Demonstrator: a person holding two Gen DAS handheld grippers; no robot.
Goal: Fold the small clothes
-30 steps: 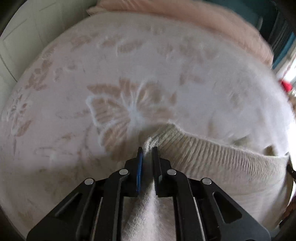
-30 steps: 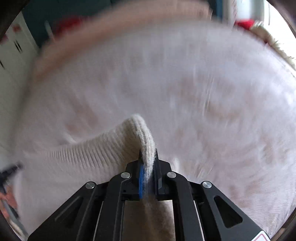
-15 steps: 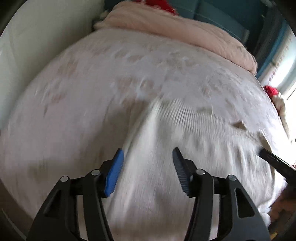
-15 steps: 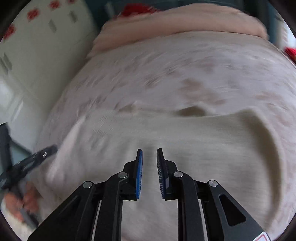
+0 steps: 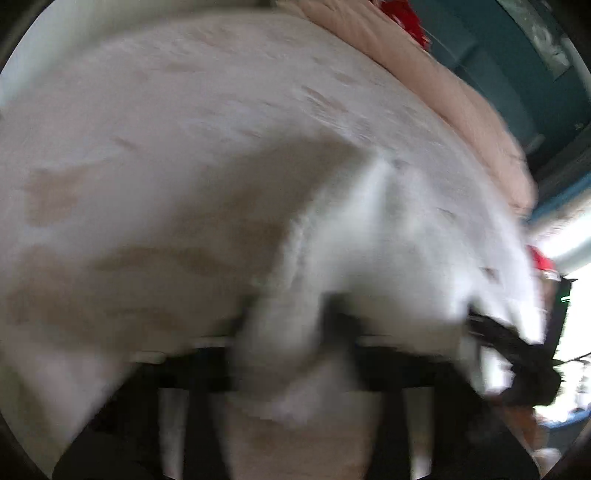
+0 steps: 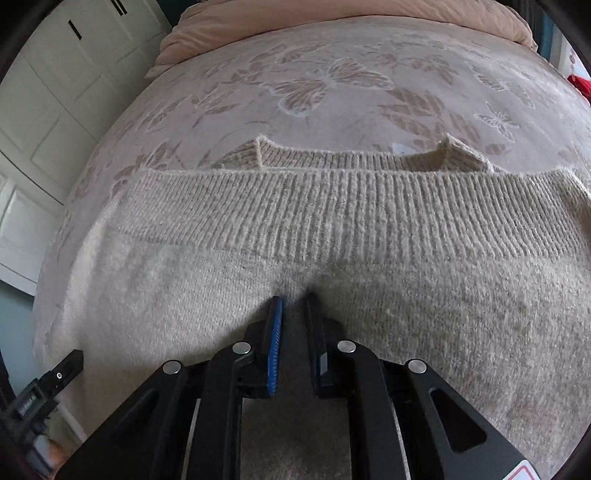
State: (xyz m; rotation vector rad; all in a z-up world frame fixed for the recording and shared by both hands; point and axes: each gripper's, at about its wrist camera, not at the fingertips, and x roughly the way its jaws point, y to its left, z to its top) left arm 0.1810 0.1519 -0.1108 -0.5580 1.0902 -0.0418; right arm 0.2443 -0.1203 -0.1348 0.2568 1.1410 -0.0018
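A cream knit sweater [image 6: 332,236] lies folded on the bed, its ribbed hem across the middle and the ribbed collar [image 6: 351,158] showing beyond it. My right gripper [image 6: 293,299] rests on the sweater's body with its jaws a narrow gap apart and a small pucker of knit just ahead of the tips; nothing is clamped. The left wrist view is heavily blurred: the sweater [image 5: 369,229] shows as a pale fold, and my left gripper [image 5: 288,325] has a wad of pale knit between its blurred fingers. The left gripper's body also shows at the lower left of the right view [image 6: 55,380].
The bed is covered by a pale blanket with butterfly patterns [image 6: 325,85]. A pink duvet [image 6: 332,18] is bunched at the far end. White panelled doors [image 6: 48,110] stand left of the bed. A red item [image 6: 580,83] lies at the far right edge.
Both grippers let go of the ribbed hem and drew back over the sweater. The left gripper, wide open half a second ago, is now in fast motion with knit between its fingers.
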